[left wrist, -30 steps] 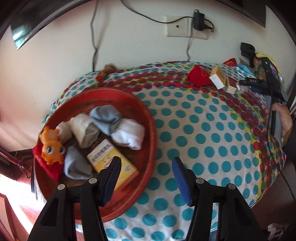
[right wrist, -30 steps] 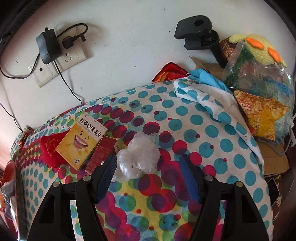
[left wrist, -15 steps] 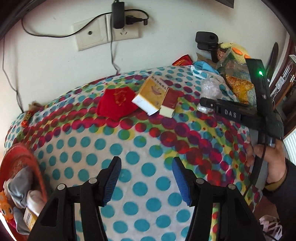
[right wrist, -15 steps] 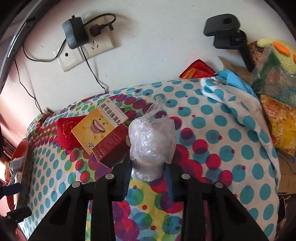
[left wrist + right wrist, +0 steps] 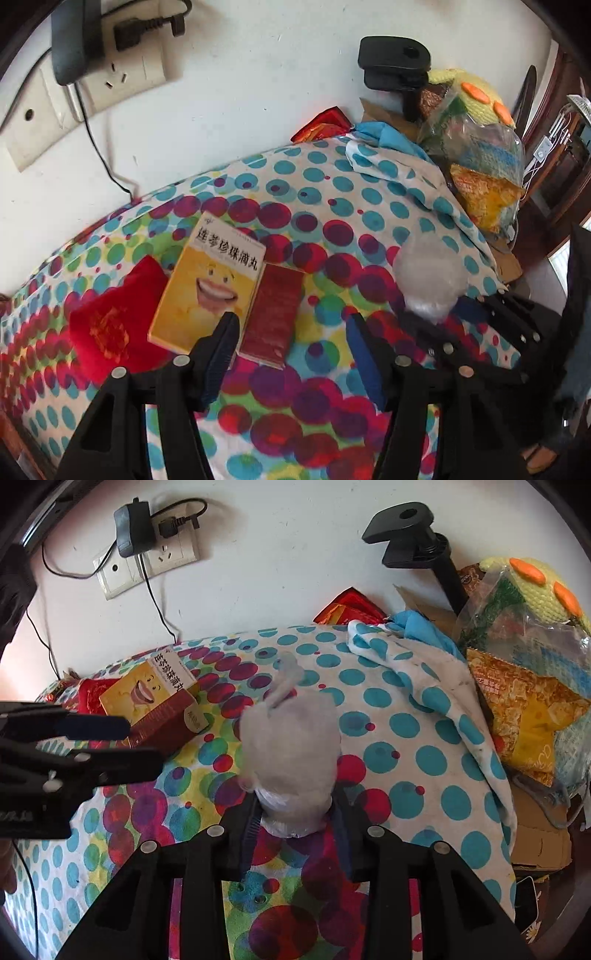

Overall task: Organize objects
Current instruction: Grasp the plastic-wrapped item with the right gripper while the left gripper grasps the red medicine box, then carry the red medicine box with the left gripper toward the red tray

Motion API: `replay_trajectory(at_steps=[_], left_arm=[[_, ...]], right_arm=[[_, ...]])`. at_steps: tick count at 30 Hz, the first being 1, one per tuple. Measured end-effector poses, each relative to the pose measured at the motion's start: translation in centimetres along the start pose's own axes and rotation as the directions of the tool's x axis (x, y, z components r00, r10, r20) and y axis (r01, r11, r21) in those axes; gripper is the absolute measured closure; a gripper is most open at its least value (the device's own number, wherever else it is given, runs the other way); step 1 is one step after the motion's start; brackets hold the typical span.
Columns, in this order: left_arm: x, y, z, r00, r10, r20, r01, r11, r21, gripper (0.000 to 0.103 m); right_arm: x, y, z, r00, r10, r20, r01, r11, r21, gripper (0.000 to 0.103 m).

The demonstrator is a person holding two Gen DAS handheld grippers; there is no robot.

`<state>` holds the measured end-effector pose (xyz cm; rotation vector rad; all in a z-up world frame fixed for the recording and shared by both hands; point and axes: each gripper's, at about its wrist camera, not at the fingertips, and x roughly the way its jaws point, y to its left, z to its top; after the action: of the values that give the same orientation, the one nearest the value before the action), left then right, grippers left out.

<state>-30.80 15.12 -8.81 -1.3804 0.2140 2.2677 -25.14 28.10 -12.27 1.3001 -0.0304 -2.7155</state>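
I am pinching a clear plastic bag (image 5: 291, 753) in my right gripper (image 5: 295, 819); its jaws have just been easing a little wider, yet the bag is sitting squeezed between the pads, in the middle of the right wrist view. What the bag is holding I cannot tell; it is showing only as pale, crumpled film with a knotted top.

My left gripper (image 5: 291, 332) is hanging spread above the polka-dot cloth (image 5: 369, 206) on the counter, its jaws having just been opening further, with nothing pressed between them. Just beyond its fingertips, a dark red box (image 5: 271, 314) is lying flat, touching a yellow box (image 5: 207, 291) with a smiling face on its left. A red pouch (image 5: 110, 325) is lying beside that, at the left of the frame.

At the upper right, a large clear bag (image 5: 535, 642) is holding knitted things and a yellow snack packet (image 5: 517, 716).
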Motion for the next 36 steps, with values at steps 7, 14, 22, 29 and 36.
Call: replay_trajectory(at_steps=[7,14,22,29,36], left_arm=[[2.3,-0.8,-1.3,1.000,-0.028,-0.012,0.029,0.999,0.045,0.041],[2.1,-0.8,-1.5,1.000,0.016,0.005,-0.016,1.000,0.024,0.049],[1.4,-0.1,-2.5,1.000,0.021,-0.009,-0.021,0.999,0.030,0.073],[0.2,-0.4,-5.2,1.000,0.016,0.013,-0.016,1.000,0.020,0.073],[-2.2,-0.2,-9.5,0.995,0.092,0.039,-0.089,0.994,-0.058,0.073]], right_arm=[[-0.1,-0.5,-0.1,1.000,0.022,0.005,-0.022,0.999,0.029,0.071],[-0.2,-1.5,-0.1,0.995,0.095,0.024,-0.097,0.989,0.107,0.066],[0.4,-0.9,1.2,0.999,0.039,0.027,-0.040,0.998,0.055,0.038],[1.6,-0.5,2.4,0.998,0.057,-0.002,-0.057,0.998,-0.039,0.068],[-0.1,0.8,0.6,0.998,0.053,0.040,-0.055,0.996,0.063,0.069]])
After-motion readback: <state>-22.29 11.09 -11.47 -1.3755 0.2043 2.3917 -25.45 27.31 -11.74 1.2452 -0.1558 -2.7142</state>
